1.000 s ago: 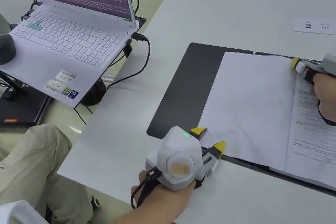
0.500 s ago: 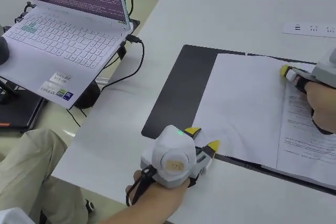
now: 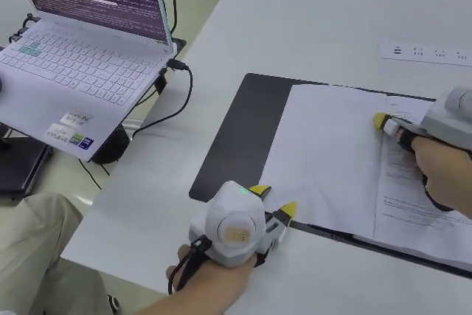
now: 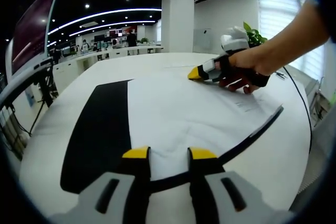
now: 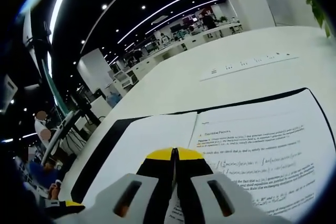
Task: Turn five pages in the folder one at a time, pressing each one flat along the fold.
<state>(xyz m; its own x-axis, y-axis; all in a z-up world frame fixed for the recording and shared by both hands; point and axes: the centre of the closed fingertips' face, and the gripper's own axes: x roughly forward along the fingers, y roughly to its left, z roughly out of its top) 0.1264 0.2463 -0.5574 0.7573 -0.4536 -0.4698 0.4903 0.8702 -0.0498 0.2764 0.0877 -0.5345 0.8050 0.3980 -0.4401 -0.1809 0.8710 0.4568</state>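
The folder lies open on the white table, its black cover [image 3: 236,130] spread to the left. A blank turned page [image 3: 324,153] lies flat over the cover, and a printed page [image 3: 413,197] sits to its right. My left gripper [image 3: 274,201] is open at the near edge of the turned page [image 4: 173,114], its yellow tips [image 4: 169,153] apart over the paper's edge. My right gripper [image 3: 383,122] is shut, its tips [image 5: 174,156] together and down on the fold between the blank page [image 5: 152,129] and the printed page [image 5: 262,129]. The left gripper view shows the right gripper [image 4: 199,73] at the far side.
An open laptop [image 3: 81,42] sits on a stand off the table's left edge, with a black cable [image 3: 177,94] hanging beside it. A white power strip [image 3: 424,53] lies beyond the folder. The person's knee [image 3: 29,256] is at the lower left.
The head camera has shifted. My right gripper has slid a little nearer along the fold, still shut. My left gripper stays at the page's near edge.
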